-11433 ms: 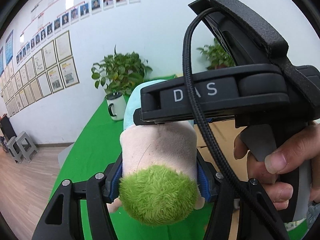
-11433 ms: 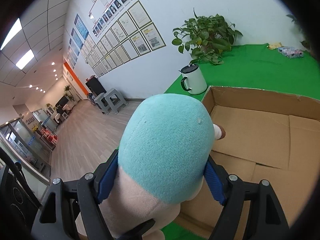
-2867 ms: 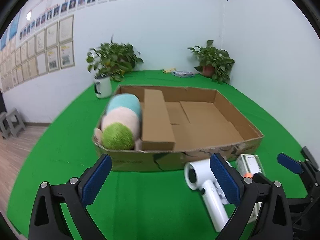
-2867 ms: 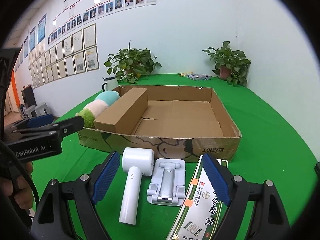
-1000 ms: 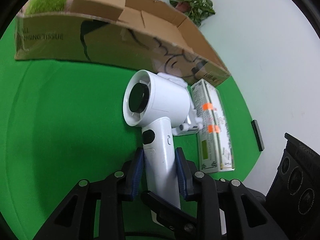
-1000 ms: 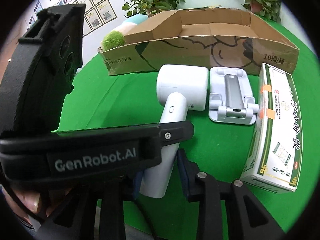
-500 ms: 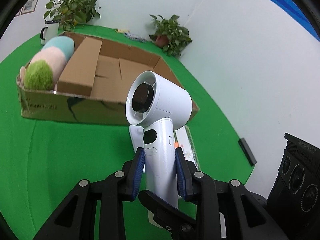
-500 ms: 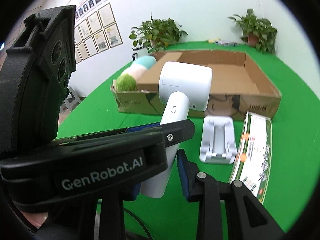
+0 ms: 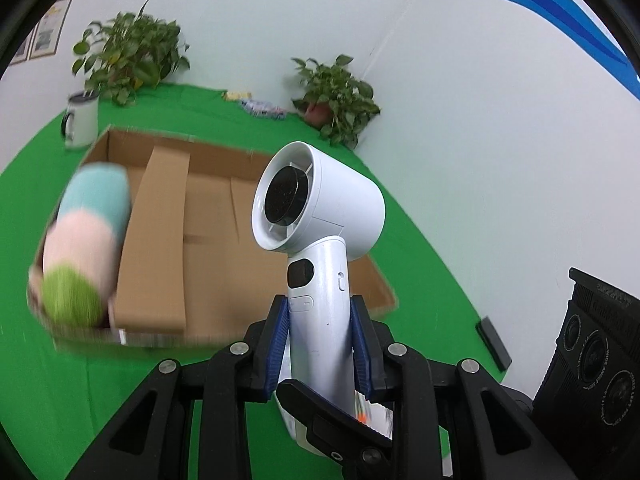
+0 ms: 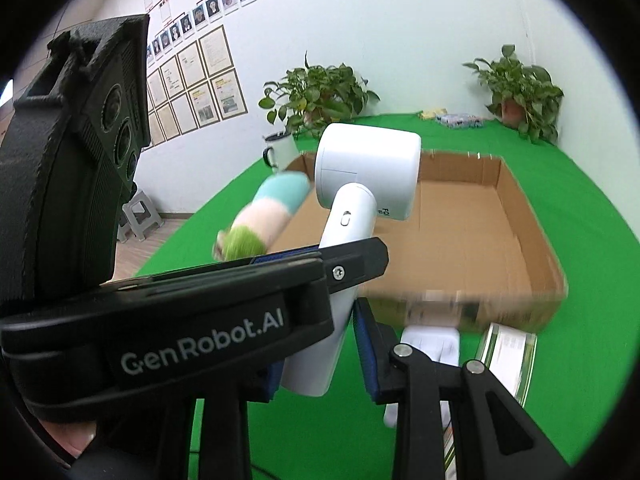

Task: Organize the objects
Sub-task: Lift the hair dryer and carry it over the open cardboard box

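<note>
A white hair dryer (image 9: 320, 248) stands upright by its handle, lifted above the cardboard box (image 9: 208, 216). A plush toy (image 9: 86, 240), teal, pink and green, lies along the box's 9 o'clock wall beside a cardboard divider (image 9: 156, 240).

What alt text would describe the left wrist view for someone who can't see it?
The left tool grips a white hair dryer by its handle, upright, before an open cardboard box on green cloth. A plush toy lies in the box's left compartment.
</note>
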Demonstrator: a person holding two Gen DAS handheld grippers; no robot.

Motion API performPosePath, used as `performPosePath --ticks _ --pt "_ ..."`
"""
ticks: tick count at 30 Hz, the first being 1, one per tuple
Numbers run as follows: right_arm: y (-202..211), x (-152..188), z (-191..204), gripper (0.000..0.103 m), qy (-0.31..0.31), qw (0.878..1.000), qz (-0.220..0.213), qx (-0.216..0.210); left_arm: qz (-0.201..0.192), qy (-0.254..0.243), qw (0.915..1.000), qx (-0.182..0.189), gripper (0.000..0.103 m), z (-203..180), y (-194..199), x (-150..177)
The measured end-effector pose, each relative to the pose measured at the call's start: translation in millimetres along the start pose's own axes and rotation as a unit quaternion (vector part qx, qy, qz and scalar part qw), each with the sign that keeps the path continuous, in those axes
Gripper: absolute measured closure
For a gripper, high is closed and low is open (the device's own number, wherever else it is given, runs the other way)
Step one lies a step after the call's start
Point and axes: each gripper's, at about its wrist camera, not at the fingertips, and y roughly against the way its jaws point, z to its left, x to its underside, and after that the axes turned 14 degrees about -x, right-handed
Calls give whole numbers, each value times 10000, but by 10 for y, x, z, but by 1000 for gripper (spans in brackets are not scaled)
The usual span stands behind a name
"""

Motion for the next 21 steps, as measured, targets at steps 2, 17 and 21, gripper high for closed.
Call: performPosePath --ticks 2,17,21 --pt "-11 -209 -35 73 60 10000 -22 -1 -53 -96 9999 -61 76 -57 -15 -257" --pt "-898 -553 -1051 73 -648 9916 884 -688 1352 -241 9845 -1094 76 -20 -1552 -791" --pt "-1058 -354 -1211 73 -921 9852 1117 -919 1654 -186 9773 -1311 76 19 -1795 -648"
